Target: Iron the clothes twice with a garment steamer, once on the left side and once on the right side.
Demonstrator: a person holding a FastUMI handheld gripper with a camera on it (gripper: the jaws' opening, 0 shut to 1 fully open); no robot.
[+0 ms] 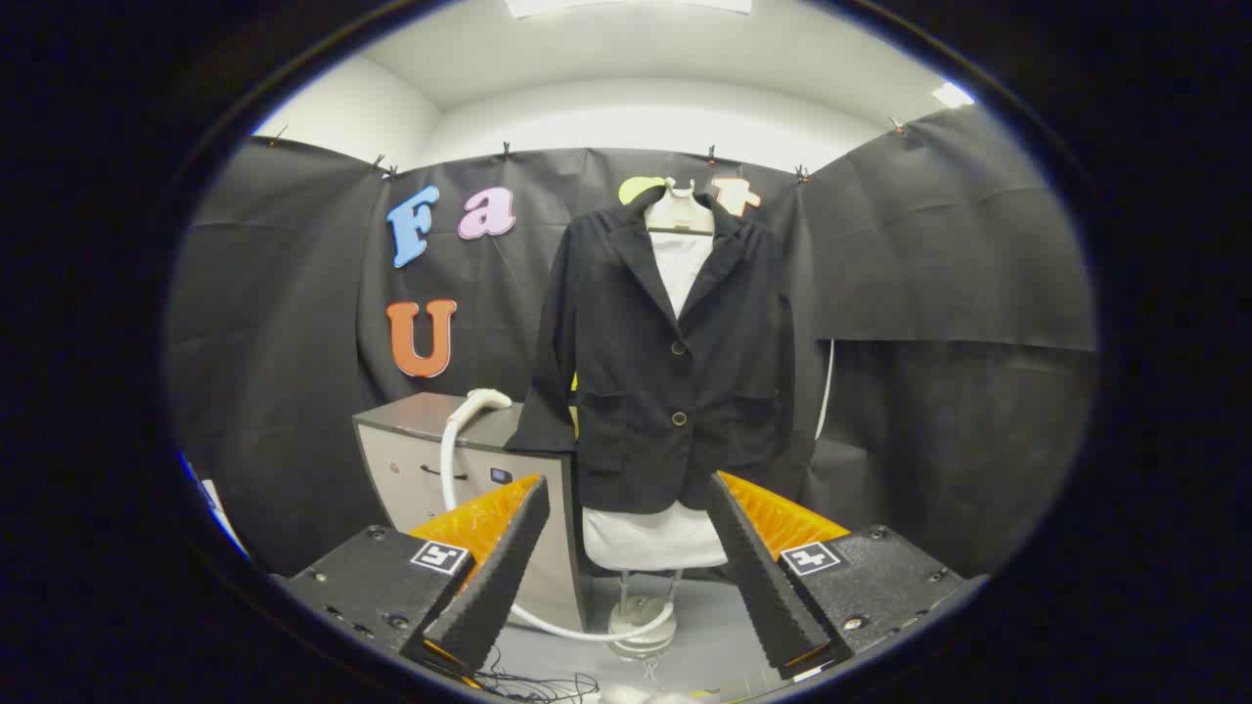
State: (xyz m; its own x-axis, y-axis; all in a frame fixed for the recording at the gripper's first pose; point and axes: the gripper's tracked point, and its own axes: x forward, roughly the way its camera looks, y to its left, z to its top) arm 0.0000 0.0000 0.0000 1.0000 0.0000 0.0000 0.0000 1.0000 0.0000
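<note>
Black cloth (929, 293) is hung all around the booth, under a white ceiling (636, 59). Well beyond the fingers, a black jacket (665, 362) is worn by a white dummy (682, 249) on a stand (641, 626). It is buttoned with two buttons, and two pockets are seen low on it. Just beside it a grey cabinet (440, 460) is placed, and the white steamer head (479, 401) is laid on top, with its hose (450, 460) looped down to the floor. The gripper (626, 567) is held wide open, and nothing is gripped.
</note>
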